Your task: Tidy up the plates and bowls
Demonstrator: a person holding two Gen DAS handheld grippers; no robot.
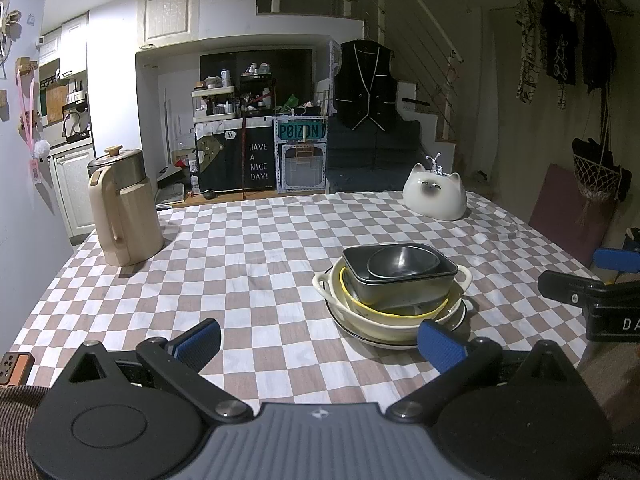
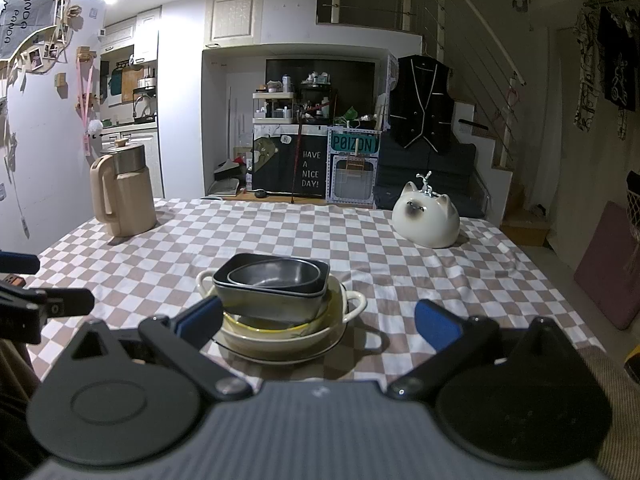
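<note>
Metal, round and dull grey, the bowl [image 1: 400, 266] nests in a dark rectangular dish [image 1: 404, 284] atop cream ceramic bowls [image 1: 384, 320] and a rimmed plate [image 2: 280, 354], mid-table on checkered cloth [image 1: 248, 272]. Left gripper [image 1: 320, 346] and right gripper [image 2: 318, 320] both gape wide, empty, with bare cloth all around the stack.

Tablecloth [image 1: 248, 264]: checked woven cloth, matt, slightly creased. Round bowl [image 1: 400, 265] atop stack: dull brushed metal. Square dish [image 1: 400, 292] under it: dark, satin sheen. Handled bowl [image 1: 384, 326]: cream glazed ceramic, glossy. Cat [image 1: 435, 192] at 1 o'clock: glossy glazed. Jug [image 1: 126, 216] at 10 o'clock: matt beige body, steel band. Pads [image 1: 199, 343]: blue, ribbed.
</note>
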